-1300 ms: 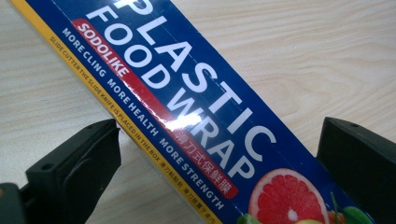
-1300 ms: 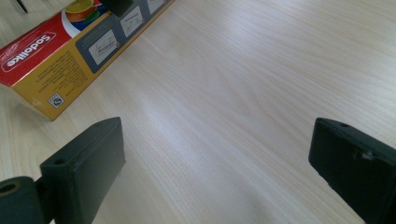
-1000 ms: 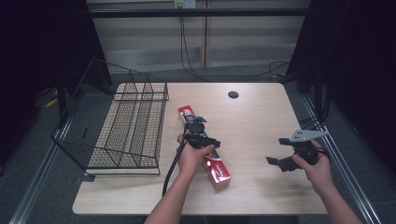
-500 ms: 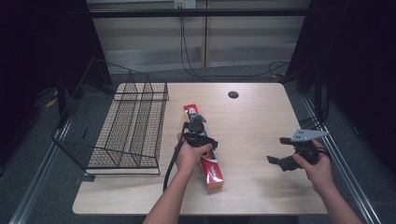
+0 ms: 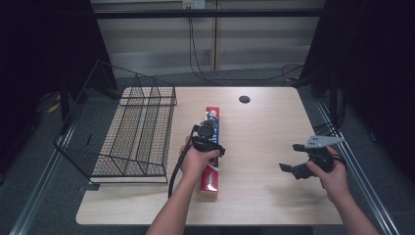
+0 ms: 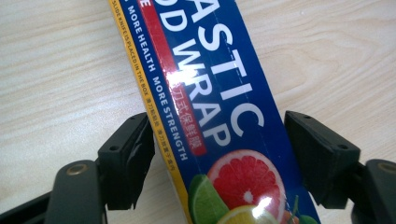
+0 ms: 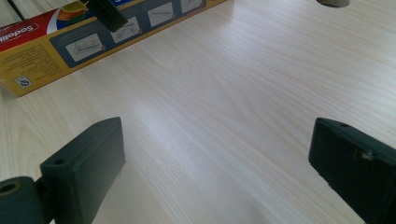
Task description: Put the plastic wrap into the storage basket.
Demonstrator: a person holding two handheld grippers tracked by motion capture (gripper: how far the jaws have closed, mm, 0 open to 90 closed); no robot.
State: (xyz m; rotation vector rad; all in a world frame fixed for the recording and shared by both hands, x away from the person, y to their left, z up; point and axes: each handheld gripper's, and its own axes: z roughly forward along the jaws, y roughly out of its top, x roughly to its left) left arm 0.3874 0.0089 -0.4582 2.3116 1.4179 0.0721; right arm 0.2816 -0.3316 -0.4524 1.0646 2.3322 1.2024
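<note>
Your left gripper (image 6: 219,158) stands spread astride the plastic wrap box (image 6: 210,107), whose long axis runs straight ahead between its jaws on the counter (image 5: 264,142); your right gripper (image 5: 299,159), also spread, sits well apart

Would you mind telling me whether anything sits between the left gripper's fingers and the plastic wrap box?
Nothing visible does. The left gripper straddles the plastic wrap box with open fingers, bare gaps either side.

Pale wood table (image 5: 274,196), round grommet hole (image 5: 244,99); grey floor (image 5: 235,78), trailing cables (image 5: 195,54), dark curtains (image 5: 44,49) flanking.
</note>
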